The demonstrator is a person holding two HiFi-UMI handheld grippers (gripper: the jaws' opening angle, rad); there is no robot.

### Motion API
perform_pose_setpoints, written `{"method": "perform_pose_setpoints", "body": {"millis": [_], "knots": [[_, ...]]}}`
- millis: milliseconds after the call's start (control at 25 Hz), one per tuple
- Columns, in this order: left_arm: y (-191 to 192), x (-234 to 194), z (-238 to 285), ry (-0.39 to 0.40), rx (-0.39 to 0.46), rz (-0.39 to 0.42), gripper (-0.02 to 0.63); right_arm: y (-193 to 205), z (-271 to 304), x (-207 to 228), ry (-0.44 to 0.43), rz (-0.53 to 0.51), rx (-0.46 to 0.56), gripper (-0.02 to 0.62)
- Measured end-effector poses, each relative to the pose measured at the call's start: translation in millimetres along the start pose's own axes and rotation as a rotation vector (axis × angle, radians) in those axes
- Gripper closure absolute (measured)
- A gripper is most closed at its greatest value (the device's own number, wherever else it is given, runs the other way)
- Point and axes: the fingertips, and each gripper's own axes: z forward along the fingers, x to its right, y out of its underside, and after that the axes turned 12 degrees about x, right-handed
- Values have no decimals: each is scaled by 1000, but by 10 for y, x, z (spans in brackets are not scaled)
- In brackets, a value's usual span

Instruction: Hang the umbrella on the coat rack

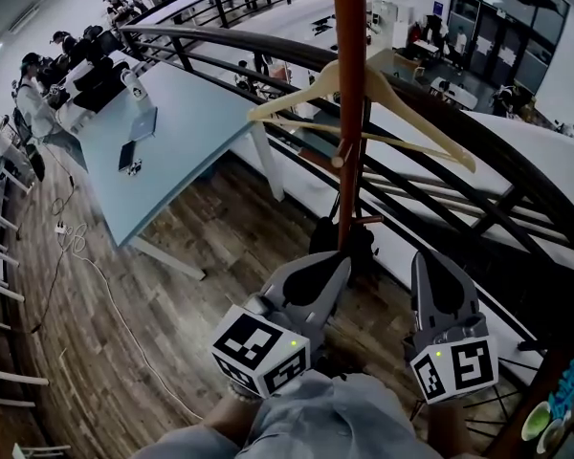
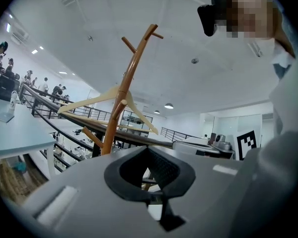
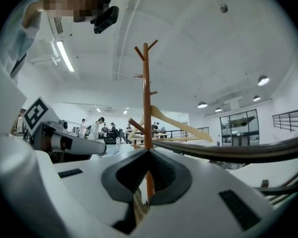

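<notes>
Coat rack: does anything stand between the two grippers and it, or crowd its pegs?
Nothing visible stands between the left gripper or the right gripper and the coat rack. A wooden hanger hangs from a peg partway up; the top pegs are bare. A dark shape low on the rack cannot be identified.

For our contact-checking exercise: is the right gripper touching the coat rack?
Apart. The head view shows a clear gap, with railing behind it, between the right gripper and the coat rack.
</notes>
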Motion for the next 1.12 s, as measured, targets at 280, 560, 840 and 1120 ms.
{"method": "perform_pose_setpoints", "body": {"millis": [280,560,840,1120], "knots": [[4,25,30,14,-3,6,601,-1,-10,23,0,0,-6,595],[7,10,46,14,-7,4,601,20,-2,28,-2,5,-16,595],[42,-2,48,10,-12,-1,601,82,-8,35,-5,11,-34,595],[62,-4,72,10,-18,-3,601,105,-1,38,-23,21,-39,595]]}}
